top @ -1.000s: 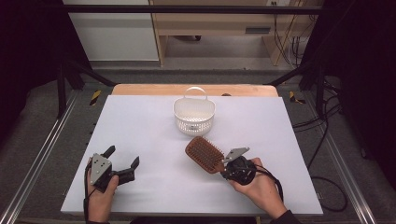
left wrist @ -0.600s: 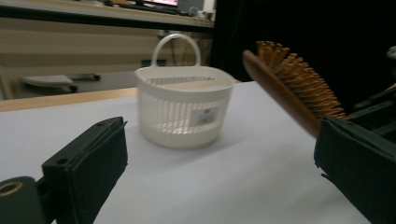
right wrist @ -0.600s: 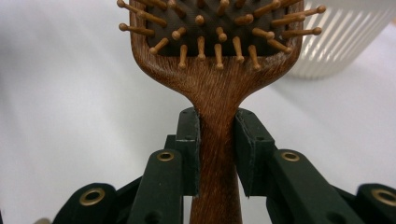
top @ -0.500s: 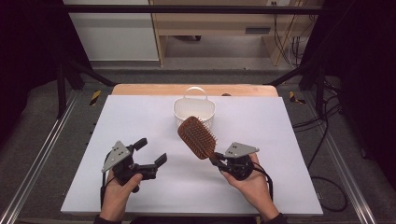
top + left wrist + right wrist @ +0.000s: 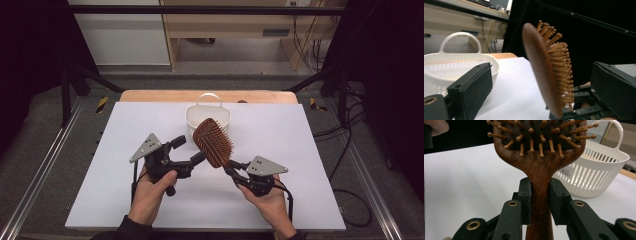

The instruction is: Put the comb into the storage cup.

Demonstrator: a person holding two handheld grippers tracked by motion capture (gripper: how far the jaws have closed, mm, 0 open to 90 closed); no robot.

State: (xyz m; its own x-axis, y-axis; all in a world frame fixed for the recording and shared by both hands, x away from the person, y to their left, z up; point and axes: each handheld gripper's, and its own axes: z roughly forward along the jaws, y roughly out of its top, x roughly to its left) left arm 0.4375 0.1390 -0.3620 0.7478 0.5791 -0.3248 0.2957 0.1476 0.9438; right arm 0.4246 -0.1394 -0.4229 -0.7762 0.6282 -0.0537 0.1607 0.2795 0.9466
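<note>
We see the right gripper (image 5: pixel 231 167) clamped on the handle of a wooden hairbrush (image 5: pixel 213 142); in the right gripper view its two fingers (image 5: pixel 525 201) press on either side of the dark brown handle (image 5: pixel 540 202), just below where it widens into the head. The hairbrush is lifted clear of the counter (image 5: pixel 125 200), standing tilted above its middle, head up and leaning toward the far edge, with the bristles (image 5: pixel 541 143) turned toward the right gripper's camera.

We find the left gripper (image 5: pixel 189 151) just to the left of the brush head, its fingers spread wide with nothing gripped. In the left gripper view the hairbrush (image 5: pixel 544 72) stands edge-on in the gap between the two black fingers (image 5: pixel 474 86), smooth wooden back toward the nearer one and bristles toward the other. We cannot make out any contact with either finger. In the high view one fingertip of the left gripper sits very near the lower edge of the brush head; whether it touches we cannot tell.

Behind the brush, near the middle of the counter's far edge, we see a white slotted basket (image 5: pixel 195 115) with an upright loop handle, resting on the counter. Both hands (image 5: pixel 150 195) come in from the counter's near edge.
</note>
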